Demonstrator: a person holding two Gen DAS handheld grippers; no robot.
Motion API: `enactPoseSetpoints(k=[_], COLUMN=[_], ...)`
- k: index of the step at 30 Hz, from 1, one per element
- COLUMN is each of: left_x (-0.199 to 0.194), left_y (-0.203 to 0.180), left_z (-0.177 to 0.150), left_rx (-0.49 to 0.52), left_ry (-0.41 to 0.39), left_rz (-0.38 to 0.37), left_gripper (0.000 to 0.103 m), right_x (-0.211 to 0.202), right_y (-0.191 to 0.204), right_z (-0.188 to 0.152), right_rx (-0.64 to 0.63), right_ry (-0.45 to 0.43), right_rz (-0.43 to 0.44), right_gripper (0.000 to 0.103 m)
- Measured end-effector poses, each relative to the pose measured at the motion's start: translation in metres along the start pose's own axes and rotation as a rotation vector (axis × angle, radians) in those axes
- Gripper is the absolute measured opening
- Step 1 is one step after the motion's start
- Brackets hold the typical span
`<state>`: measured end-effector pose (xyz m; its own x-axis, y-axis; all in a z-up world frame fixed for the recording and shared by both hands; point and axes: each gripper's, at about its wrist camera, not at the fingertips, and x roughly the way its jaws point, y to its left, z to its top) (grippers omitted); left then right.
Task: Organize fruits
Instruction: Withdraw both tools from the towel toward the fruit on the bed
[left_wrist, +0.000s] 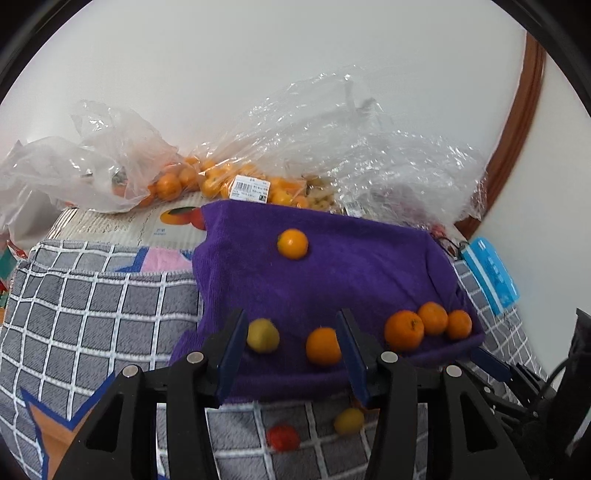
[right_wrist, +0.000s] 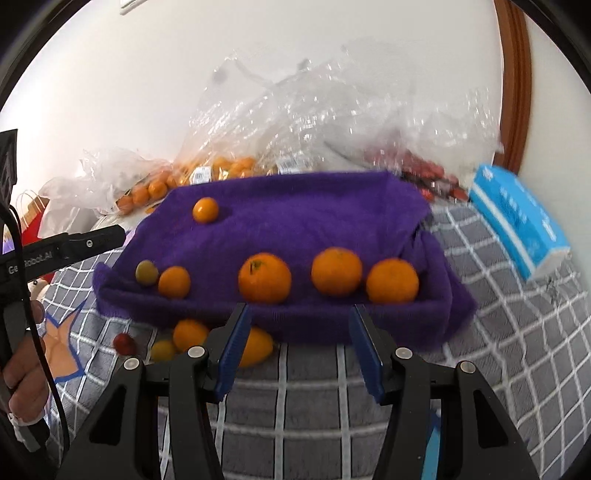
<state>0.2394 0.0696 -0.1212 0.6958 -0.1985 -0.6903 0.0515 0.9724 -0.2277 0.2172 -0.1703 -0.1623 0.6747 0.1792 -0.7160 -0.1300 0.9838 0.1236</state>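
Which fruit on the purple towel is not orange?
The small yellow-green fruit at the left end of the towel's front row; the rest there are orange.

Plain white wall fills the whole back, lit pretty evenly and soft. A brown wooden frame curves up the right side, looks like door trim. Everything sits on a surface covered by a grey blanket with a white grid, and a blue tissue pack lies on it at the right.
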Motion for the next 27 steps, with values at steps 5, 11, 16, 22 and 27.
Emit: enactPoseSetpoints(k=[5, 11, 16, 22, 27], left_x=[-0.007, -0.014, -0.014, -0.013, -0.004], left_y=[0.005, 0.012, 0.021, 0.031, 0.038], left_z=[-0.015, -0.034, -0.046, -0.059, -0.066], left_rx=[0.021, 0.038, 0.029, 0.020, 0.003], left_ry=[0.021, 0.033, 0.052, 0.057, 0.079], left_rz=[0.011, 0.011, -0.010, 0.005, 0.021], left_gripper=[0.047, 0.047, 0.047, 0.047, 0.047], right_x=[0.001, 0.007, 0.014, 0.020, 0.023], right_y=[0.007, 0.021, 0.030, 0.030, 0.034], right_z=[-0.014, -0.025, -0.029, -0.027, -0.026], right_rx=[-0.011, -0.005, -0.017, -0.011, -0.026], right_ry=[0.027, 0.052, 0.063, 0.067, 0.062], right_rz=[-0.014, -0.023, -0.049, -0.068, -0.060], right_gripper=[0.055, 0.055, 0.055, 0.055, 0.055])
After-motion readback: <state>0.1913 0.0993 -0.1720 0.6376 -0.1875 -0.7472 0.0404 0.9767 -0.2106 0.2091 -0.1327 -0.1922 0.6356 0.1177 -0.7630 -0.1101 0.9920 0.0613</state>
